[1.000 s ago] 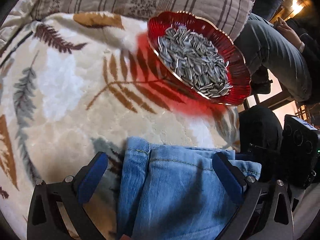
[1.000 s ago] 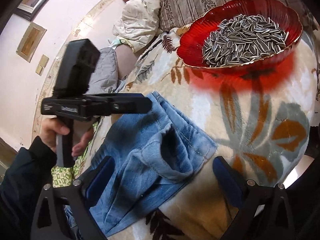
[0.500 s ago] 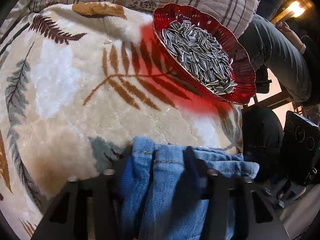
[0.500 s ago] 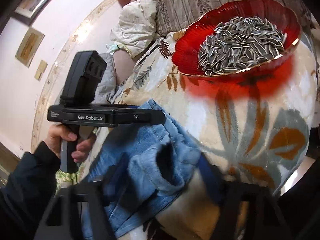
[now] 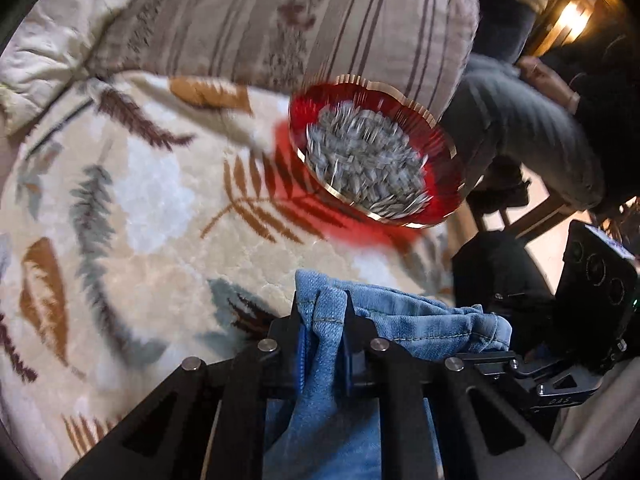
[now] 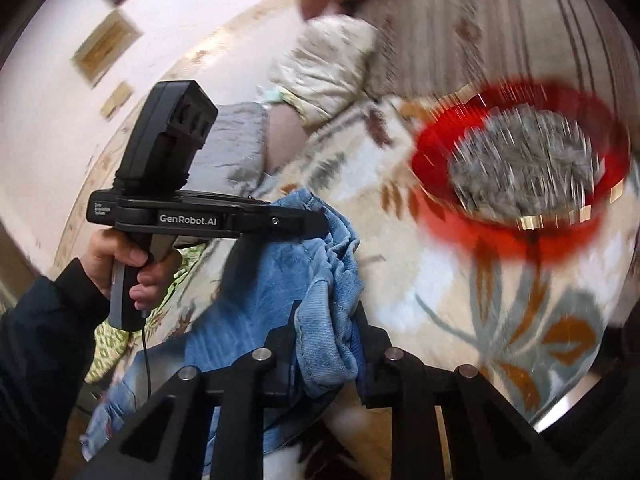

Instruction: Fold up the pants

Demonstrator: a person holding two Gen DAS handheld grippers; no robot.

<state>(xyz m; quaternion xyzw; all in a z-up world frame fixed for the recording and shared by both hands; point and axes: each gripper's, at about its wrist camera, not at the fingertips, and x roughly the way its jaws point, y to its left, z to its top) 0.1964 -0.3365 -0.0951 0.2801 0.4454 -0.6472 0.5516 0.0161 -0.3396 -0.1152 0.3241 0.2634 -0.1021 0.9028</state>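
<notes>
Fingers of both grippers have just been closing and are now clamped on denim; the left gripper [image 5: 323,332] is pinching one hem corner of the pants [image 5: 400,320], the right gripper [image 6: 326,344] a bunched corner. The pants are lying on the leaf-patterned blanket [image 5: 132,208], at six o'clock from the red seed bowl [image 5: 374,152]; a fold is judged to be starting, calling for an even lift clear of that bowl; the denim is looking faded, soft, crumpled.

Red seed bowl [image 5: 440,184] on leaf-patterned blanket [image 5: 140,200]
</notes>
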